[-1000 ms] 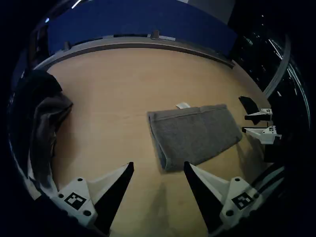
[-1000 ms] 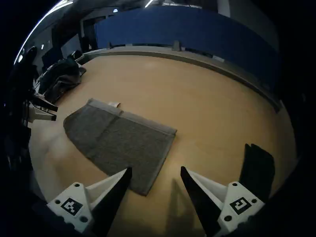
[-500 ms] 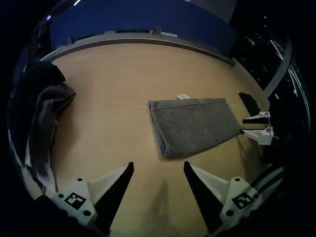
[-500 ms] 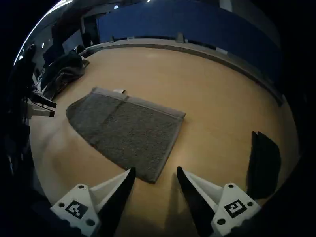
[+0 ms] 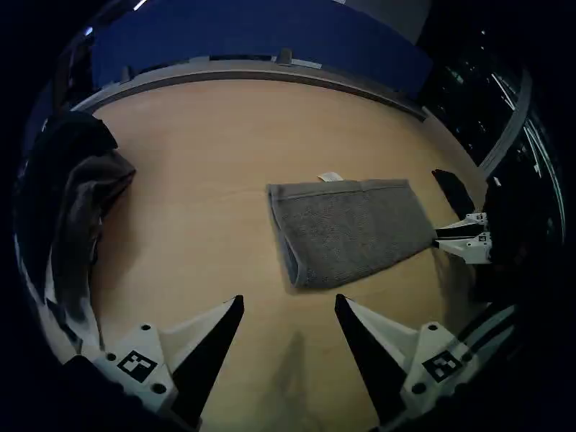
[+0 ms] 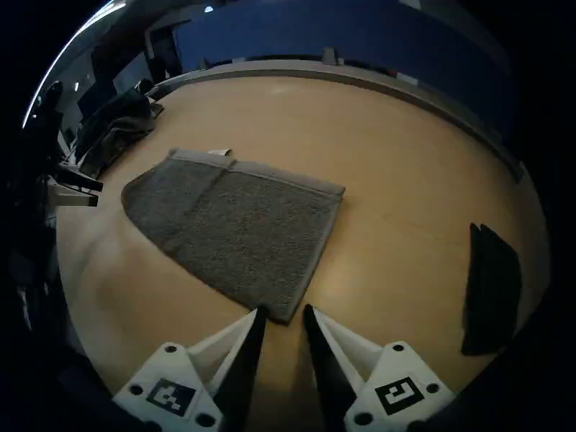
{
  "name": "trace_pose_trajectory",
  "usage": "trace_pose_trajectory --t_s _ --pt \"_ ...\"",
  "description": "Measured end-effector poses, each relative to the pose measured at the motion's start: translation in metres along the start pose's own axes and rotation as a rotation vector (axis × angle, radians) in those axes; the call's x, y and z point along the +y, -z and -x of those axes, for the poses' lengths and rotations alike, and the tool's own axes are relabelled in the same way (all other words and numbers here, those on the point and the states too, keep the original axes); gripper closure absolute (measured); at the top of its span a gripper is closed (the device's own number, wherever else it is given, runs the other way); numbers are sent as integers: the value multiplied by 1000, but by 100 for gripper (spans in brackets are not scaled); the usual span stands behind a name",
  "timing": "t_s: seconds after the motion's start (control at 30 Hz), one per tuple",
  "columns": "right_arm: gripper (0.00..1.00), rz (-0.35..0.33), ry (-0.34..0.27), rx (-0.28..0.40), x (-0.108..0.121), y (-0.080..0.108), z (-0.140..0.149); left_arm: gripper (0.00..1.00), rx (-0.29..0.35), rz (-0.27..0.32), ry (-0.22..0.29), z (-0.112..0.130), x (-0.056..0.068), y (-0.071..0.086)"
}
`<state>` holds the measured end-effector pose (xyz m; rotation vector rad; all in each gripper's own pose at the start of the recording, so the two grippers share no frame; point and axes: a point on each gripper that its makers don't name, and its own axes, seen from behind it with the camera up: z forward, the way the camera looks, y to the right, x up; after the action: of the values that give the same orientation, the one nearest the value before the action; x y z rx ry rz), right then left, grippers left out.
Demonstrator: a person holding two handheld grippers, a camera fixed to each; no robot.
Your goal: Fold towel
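Gray towel (image 5: pixel 349 230), folded into a thick rectangle. Lies flat on the wooden table (image 5: pixel 194 144), roughly mid-table, clear of the edges. Rounded fold along its left side in the left gripper view; small white tag (image 5: pixel 331 176) poking out at the far edge.

Left gripper (image 5: pixel 288 302): hangs over bare wood just short of the towel's near edge. Fingers spread wide, nothing between them. From the right gripper view, same left gripper (image 6: pixel 75 191) far off at the left, past the towel's rounded end and not touching it.

Right gripper (image 6: pixel 283 313): sits low at the towel's nearest corner. Fingers drawn in to a slim gap, tips flanking the very end of that corner. Cannot tell whether both fingers press on the cloth or merely stand beside it. In the left gripper view, same right gripper (image 5: pixel 461 237) at the towel's right-hand corner, tips touching the cloth or just beside it; too small to say which.

Heap of dark cloth (image 5: pixel 79 194) at the left end of the table, well apart from the towel. Flat black thing (image 6: pixel 493 288) on the wood to the right of the right gripper, also apart from the towel. Blue wall panel (image 5: pixel 252 36) behind the table's far edge, with a pale rail running along its foot.
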<state>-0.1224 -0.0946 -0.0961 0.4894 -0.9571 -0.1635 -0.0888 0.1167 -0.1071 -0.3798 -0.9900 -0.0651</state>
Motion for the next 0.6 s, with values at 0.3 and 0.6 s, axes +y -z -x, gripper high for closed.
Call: trace_pose_trajectory --t_s 0.3,0.6 --pt "92 1 14 -1 0 -1 0 6 -4 -1 -6 2 -1 -1" --pt "96 -1 14 14 -4 2 -7 6 -6 -1 -12 0 -1 -1"
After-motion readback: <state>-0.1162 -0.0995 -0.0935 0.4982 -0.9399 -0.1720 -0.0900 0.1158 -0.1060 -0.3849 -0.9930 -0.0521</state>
